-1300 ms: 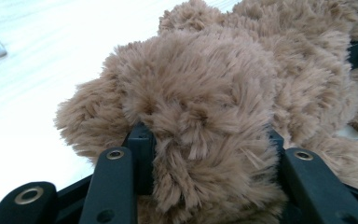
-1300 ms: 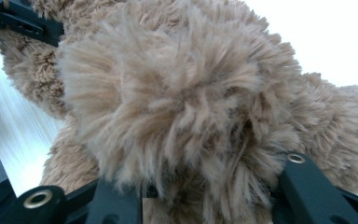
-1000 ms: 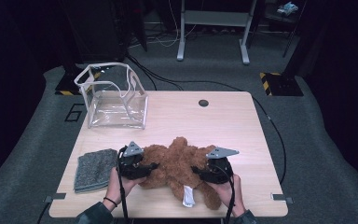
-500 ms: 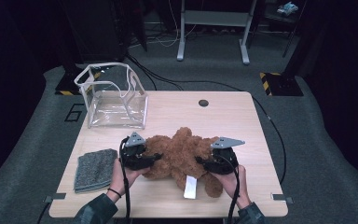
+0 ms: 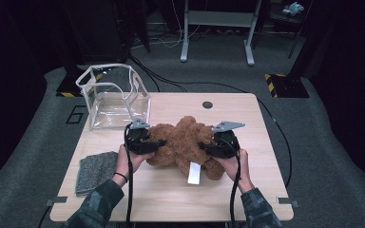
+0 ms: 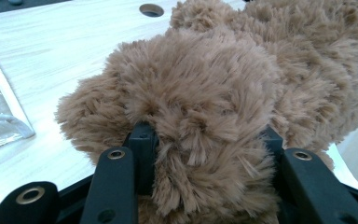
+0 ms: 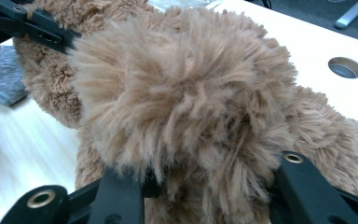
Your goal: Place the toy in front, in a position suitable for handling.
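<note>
The brown plush bear point(image 5: 183, 145) sits mid-table, right of the clear plastic box point(image 5: 114, 97) and nearer the person; the left gripper point(image 5: 148, 144) clamps one furry limb — the right gripper point(image 5: 208, 148) clamps another; a white tag point(image 5: 194, 173) hangs from the bear; the grey cloth point(image 5: 95, 171) lies in front of the box.
</note>
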Motion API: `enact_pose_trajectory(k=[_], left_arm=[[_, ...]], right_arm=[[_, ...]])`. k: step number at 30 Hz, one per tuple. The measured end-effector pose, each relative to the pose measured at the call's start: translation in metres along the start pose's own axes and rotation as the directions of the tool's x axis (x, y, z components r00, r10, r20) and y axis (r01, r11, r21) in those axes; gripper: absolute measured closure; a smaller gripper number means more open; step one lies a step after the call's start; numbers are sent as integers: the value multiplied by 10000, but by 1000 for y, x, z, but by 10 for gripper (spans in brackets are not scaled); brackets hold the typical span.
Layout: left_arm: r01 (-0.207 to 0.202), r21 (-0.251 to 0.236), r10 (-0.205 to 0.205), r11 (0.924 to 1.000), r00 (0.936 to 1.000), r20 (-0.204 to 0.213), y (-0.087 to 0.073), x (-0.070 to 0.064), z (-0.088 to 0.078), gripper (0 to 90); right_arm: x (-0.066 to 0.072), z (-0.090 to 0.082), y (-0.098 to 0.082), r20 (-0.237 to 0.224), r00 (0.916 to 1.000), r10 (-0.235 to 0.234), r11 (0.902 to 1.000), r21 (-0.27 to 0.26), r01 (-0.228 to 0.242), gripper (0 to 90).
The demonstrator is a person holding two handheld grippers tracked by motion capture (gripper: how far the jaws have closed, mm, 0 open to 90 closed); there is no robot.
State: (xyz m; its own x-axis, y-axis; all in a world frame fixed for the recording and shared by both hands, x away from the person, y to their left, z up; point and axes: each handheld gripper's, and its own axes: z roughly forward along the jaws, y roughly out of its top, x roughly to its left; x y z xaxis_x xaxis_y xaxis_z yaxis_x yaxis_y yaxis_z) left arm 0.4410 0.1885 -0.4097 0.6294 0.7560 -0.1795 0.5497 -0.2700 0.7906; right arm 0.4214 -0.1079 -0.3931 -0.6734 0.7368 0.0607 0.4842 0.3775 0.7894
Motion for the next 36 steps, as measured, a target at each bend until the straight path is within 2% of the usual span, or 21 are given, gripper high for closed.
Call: enact_pose_trajectory(k=[3, 7, 8, 13, 15, 16, 17, 18, 19, 20, 22, 25, 26, 27, 28, 30, 31, 33, 35, 36], left_arm=[[144, 220, -144, 9997, 9999, -21, 4, 8, 11, 555], [45, 590, -34, 9982, 9998, -187, 10, 21, 22, 554], [157, 621, -144, 9979, 9997, -203, 12, 23, 25, 553], [132, 1140, -88, 9934, 9992, -387, 15, 30, 38, 543], [250, 1366, -190, 9903, 9988, -452, 12, 32, 45, 533], [181, 1547, -102, 9878, 9986, -520, 11, 34, 48, 525], [269, 1566, -191, 9873, 9985, -508, 9, 36, 50, 514], [471, 1458, -409, 9882, 9981, -453, 8, 39, 50, 500], [437, 1417, -376, 9889, 9983, -456, 7, 39, 50, 494], [323, 1488, -245, 9883, 9982, -541, 8, 38, 49, 475], [256, 1501, -153, 9883, 9975, -692, 10, 36, 48, 406], [222, 1370, -80, 9903, 9946, -1032, 10, 29, 42, 289], [172, 1370, -24, 9904, 9942, -1074, 10, 28, 39, 253], [226, 1247, -82, 9919, 9934, -1147, 9, 27, 37, 236], [240, 1229, -89, 9921, 9925, -1216, 9, 27, 33, 227], [172, 1268, 3, 9918, 9906, -1366, 6, 29, 26, 204], [229, 1168, -63, 9929, 9901, -1404, 4, 29, 22, 199], [525, 1007, -383, 9935, 9897, -1380, 1, 32, 14, 167], [684, 879, -558, 9938, 9888, -1386, -4, 36, 4, 155], [895, 719, -787, 9934, 9868, -1413, -6, 37, 1, 154]], right_arm=[[-7, 9, 2, 164, 9998, 139, 9998, 138, -141, 598], [-14, 24, 3, 353, 9989, 323, 9991, 257, -332, 593], [-15, 27, 3, 339, 9987, 384, 9988, 278, -394, 593], [-22, 43, 3, 558, 9958, 732, 9959, 484, -760, 583], [-27, 51, -3, 489, 9938, 1002, 9928, 608, -1031, 571], [-29, 55, -5, 472, 9928, 1099, 9912, 689, -1130, 559], [-31, 60, -7, 512, 9926, 1098, 9899, 848, -1138, 531], [-32, 63, -8, 609, 9929, 1019, 9891, 1007, -1077, 479], [-33, 63, -10, 671, 9907, 1187, 9874, 969, -1248, 459], [-35, 62, -11, 624, 9895, 1306, 9871, 847, -1356, 411], [-35, 56, -11, 861, 9893, 1181, 9879, 903, -1258, 323], [-34, 38, -12, 1020, 9868, 1256, 9895, 591, -1320, 221], [-35, 30, -15, 887, 9873, 1315, 9892, 532, -1365, 180], [-34, 23, -18, 846, 9870, 1366, 9890, 454, -1408, 168], [-33, 15, -22, 1106, 9851, 1315, 9899, 383, -1365, 147], [-35, 3, -31, 1012, 9862, 1309, 9898, 425, -1357, 138], [-36, -2, -37, 1171, 9843, 1318, 9898, 389, -1371, 128], [-40, -12, -51, 1162, 9826, 1446, 9878, 413, -1503, 101], [-45, -22, -67, 1255, 9762, 1771, 9830, 268, -1818, 86], [-48, -26, -73, 1261, 9747, 1844, 9818, 222, -1886, 76]])
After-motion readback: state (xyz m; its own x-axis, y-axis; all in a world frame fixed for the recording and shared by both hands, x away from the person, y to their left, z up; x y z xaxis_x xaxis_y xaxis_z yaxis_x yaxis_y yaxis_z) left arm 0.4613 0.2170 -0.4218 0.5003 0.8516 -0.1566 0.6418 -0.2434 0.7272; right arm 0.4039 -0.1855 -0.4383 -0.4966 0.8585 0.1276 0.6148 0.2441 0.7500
